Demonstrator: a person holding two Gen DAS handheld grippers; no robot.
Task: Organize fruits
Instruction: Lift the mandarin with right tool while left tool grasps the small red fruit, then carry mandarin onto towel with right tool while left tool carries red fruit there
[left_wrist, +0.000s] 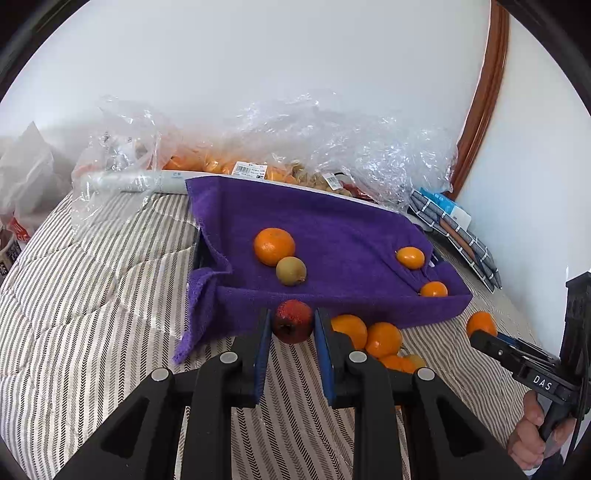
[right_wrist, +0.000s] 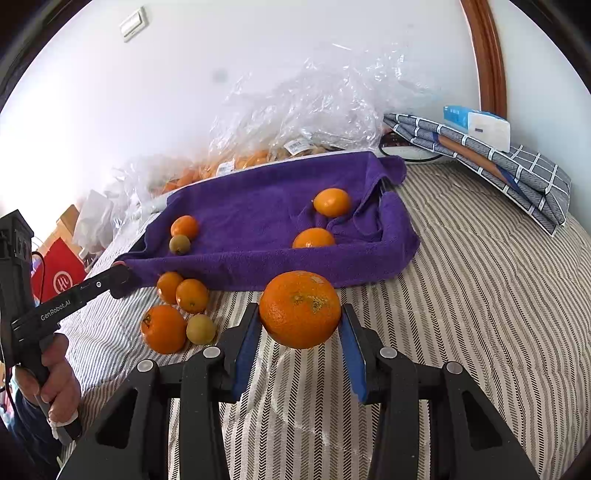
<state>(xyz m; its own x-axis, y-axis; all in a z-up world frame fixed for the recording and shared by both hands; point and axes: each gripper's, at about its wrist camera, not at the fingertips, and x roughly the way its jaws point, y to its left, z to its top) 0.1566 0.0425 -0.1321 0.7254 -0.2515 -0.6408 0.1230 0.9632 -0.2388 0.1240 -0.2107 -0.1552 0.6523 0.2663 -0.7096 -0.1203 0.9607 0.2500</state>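
My left gripper is shut on a small dark red fruit, held just in front of the purple towel-lined tray. My right gripper is shut on a large orange, held above the striped bedding in front of the tray. In the tray lie an orange, a green-brown kiwi and two small oranges at the right. Loose oranges and a kiwi lie on the bedding before the tray. The right gripper also shows in the left wrist view.
Clear plastic bags of fruit lie behind the tray against the wall. A folded checked cloth with a tissue pack sits to the right. A red bag stands off the bed's left edge. Striped bedding covers the surface.
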